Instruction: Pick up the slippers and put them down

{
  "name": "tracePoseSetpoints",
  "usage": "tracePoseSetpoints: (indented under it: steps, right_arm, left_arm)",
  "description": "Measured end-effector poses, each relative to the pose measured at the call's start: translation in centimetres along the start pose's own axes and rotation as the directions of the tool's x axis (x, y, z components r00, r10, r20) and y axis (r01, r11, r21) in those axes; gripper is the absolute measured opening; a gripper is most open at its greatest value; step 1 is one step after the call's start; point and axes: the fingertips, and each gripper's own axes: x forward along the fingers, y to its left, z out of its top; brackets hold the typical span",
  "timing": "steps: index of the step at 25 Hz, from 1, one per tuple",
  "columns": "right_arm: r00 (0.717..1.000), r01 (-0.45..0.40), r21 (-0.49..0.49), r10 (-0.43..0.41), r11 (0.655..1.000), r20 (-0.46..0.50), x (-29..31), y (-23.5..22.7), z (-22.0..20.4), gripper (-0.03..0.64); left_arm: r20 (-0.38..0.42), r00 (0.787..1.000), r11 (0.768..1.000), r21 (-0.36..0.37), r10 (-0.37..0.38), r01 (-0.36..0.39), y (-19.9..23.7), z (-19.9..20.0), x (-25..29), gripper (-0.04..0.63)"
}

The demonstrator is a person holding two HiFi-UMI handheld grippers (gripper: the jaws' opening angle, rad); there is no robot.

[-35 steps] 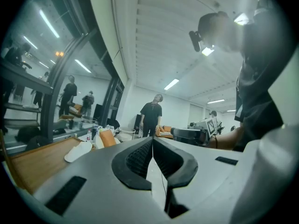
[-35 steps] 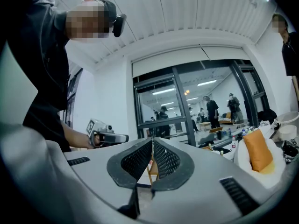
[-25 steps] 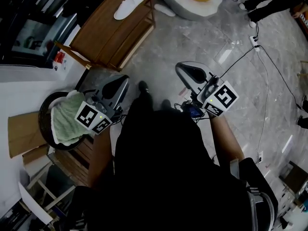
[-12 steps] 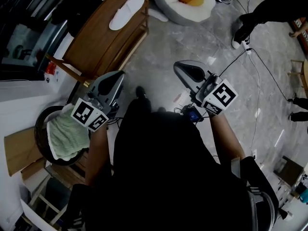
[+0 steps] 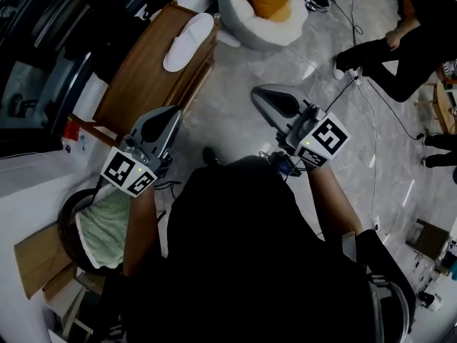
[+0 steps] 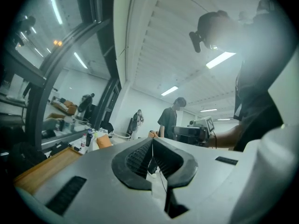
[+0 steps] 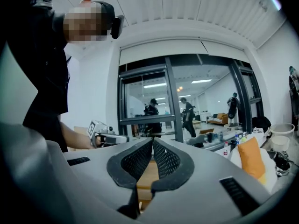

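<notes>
**1 slipper on the table, left gripper nearer, both grippers empty**

The left gripper (image 5: 173, 113) has its jaws pressed together with nothing between them. Its own view shows the ribbed pads meeting at the tips over open room. The right gripper (image 5: 258, 96) is the same: jaws together, pinching nothing. Both are held level, above the floor.

1 white slipper (image 5: 188, 41) lies on the far end of the wooden table (image 5: 139, 84). Its long axis runs from near-left to far-right, roughly along the table's length. It lies straight beyond the left gripper, a little to the right, and the left gripper already points close to that line. From the right gripper the slipper is far and well to the left, across a stretch of bare floor. So I judge the left hand the better placed for the pick, and its jaws would first need to spread.

A white shape (image 5: 228, 40) on the floor, between the table's far corner and the round bed (image 5: 235, 20), may be slipper 2. Too little of it shows to be sure.
</notes>
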Motion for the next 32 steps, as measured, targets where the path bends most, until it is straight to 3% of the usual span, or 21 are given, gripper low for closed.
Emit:
tracePoseSetpoints:
  steps: [7, 15, 24, 32]
  right_arm:
    - [1.0, 0.0, -0.001, 0.0, 1.0, -0.03, 3.1, -1.4, -0.1, 0.026]
    - [0.999, -0.035, 0.029, 0.036, 0.999, -0.033, 5.9, -5.7, -0.9, 0.026]
    - [0.99, -0.135, 0.082, 0.137, 0.988, -0.018, 11.7, -15.9, -0.9, 0.026]
    - [0.969, -0.241, 0.128, 0.247, 0.962, -0.034, 16.2, -25.0, -0.7, 0.026]
  left_arm:
    - [0.013, 1.0, 0.999, -0.04, -0.004, 0.004, 3.3, -0.2, 0.6, 0.012]
    - [-0.016, 0.999, 0.997, -0.064, 0.047, -0.048, 7.6, -0.7, 3.0, 0.012]
    - [-0.073, 0.985, 0.985, -0.073, 0.154, -0.159, 14.6, 0.0, 9.0, 0.012]
    - [-0.109, 0.949, 0.948, -0.089, 0.295, -0.305, 20.7, 1.2, 13.2, 0.012]
